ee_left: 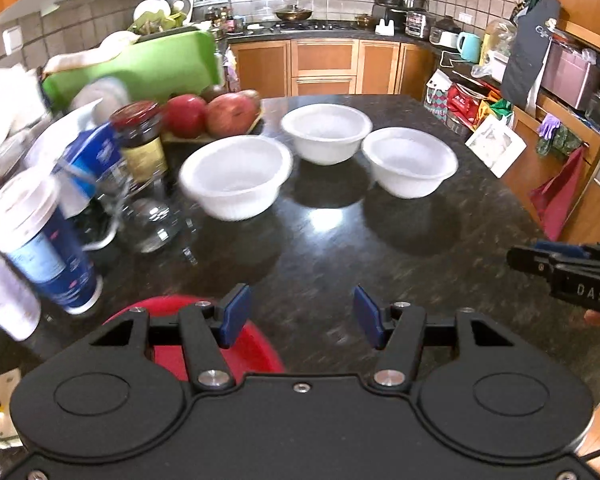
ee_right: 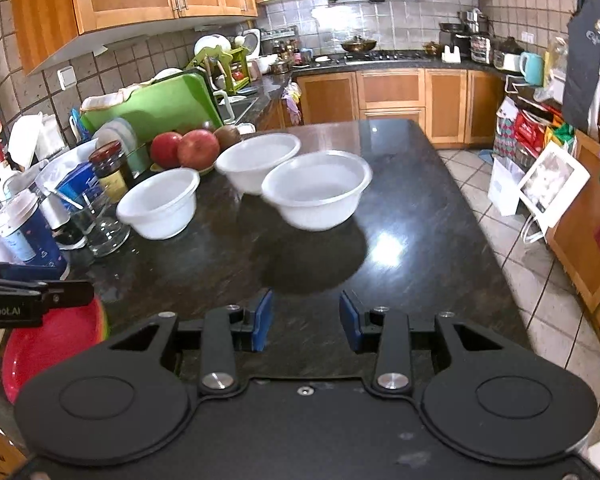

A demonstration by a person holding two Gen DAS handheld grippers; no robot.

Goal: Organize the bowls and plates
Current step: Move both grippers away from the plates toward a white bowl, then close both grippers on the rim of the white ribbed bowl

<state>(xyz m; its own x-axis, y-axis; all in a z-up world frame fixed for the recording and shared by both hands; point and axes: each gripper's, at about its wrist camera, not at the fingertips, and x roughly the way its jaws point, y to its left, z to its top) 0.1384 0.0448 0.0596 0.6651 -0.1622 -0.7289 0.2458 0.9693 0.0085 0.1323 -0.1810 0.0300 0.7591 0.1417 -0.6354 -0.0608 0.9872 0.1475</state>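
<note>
Three white bowls stand upright and apart on the black stone counter (ee_left: 340, 240): a left bowl (ee_left: 236, 176), a far bowl (ee_left: 326, 132) and a right bowl (ee_left: 410, 160). In the right wrist view they are the left bowl (ee_right: 160, 200), the far bowl (ee_right: 260, 160) and the nearest bowl (ee_right: 318, 192). A red plate (ee_left: 256, 348) lies under my left gripper (ee_left: 300, 316), whose blue pads are open over bare counter. The red plate (ee_right: 52, 344) tops a small stack with a green edge. My right gripper (ee_right: 304, 320) is open and holds nothing, well short of the bowls.
Clutter lines the counter's left side: a blue-and-white cup (ee_left: 40, 240), a drinking glass (ee_left: 152, 216), a dark jar (ee_left: 140, 140), red apples (ee_left: 228, 114) and a green board (ee_left: 148, 68). Right of the counter (ee_right: 420, 220) is tiled floor (ee_right: 500, 240) with bags and cabinets.
</note>
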